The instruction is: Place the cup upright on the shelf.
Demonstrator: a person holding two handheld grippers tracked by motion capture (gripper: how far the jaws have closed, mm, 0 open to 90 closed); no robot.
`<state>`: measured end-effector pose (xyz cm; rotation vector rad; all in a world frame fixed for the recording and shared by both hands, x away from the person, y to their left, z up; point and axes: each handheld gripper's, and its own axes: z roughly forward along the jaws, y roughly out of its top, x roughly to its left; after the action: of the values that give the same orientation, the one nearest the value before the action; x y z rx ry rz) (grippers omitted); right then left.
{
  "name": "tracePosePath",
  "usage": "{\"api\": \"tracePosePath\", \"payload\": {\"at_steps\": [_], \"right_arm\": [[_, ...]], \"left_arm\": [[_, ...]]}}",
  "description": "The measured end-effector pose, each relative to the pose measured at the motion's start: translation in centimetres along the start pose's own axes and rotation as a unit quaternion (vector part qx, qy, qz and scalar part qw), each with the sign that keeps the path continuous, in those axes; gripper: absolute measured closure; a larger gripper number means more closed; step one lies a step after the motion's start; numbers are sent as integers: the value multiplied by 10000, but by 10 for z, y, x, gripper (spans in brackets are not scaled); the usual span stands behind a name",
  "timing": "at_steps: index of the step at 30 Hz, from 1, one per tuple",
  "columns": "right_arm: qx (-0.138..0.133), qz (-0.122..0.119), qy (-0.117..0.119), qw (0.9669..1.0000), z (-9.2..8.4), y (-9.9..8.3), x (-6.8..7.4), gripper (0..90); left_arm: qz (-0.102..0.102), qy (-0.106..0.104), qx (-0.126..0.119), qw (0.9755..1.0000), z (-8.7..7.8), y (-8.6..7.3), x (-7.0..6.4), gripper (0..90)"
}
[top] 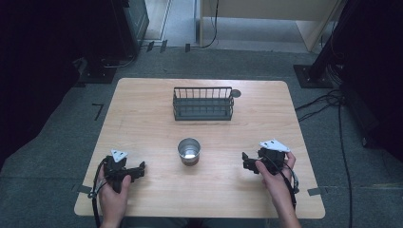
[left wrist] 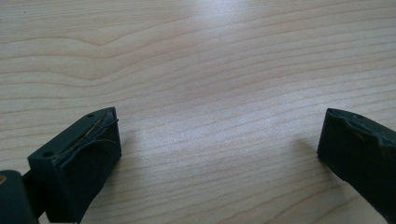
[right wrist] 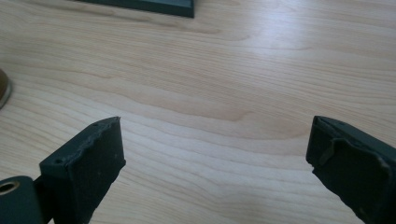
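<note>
A metal cup [top: 189,151] stands upright on the wooden table [top: 142,118], nearer the person than the dark wire rack [top: 203,103]. The left gripper [top: 138,170] and right gripper [top: 245,161] flank the cup, well apart from it, jaws spread wide over bare wood, hands resting low.

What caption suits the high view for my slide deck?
Two hand-held grippers, left gripper and right gripper, flank a metal cup before a wire rack.

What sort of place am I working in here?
Probably a lab or recording bay, not a home: a bare wooden table on grey carpet, cables across the floor, dark stands alongside.
</note>
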<state>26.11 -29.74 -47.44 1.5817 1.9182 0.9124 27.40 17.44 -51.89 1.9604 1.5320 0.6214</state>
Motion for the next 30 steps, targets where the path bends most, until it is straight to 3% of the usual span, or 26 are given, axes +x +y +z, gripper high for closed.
{"api": "tracePosePath", "payload": {"at_steps": [30], "right_arm": [[29, -426, 583, 9974, 25, 17, 64, 39]], "left_arm": [[25, -32, 3, 10000, 0, 0, 0, 0]]}}
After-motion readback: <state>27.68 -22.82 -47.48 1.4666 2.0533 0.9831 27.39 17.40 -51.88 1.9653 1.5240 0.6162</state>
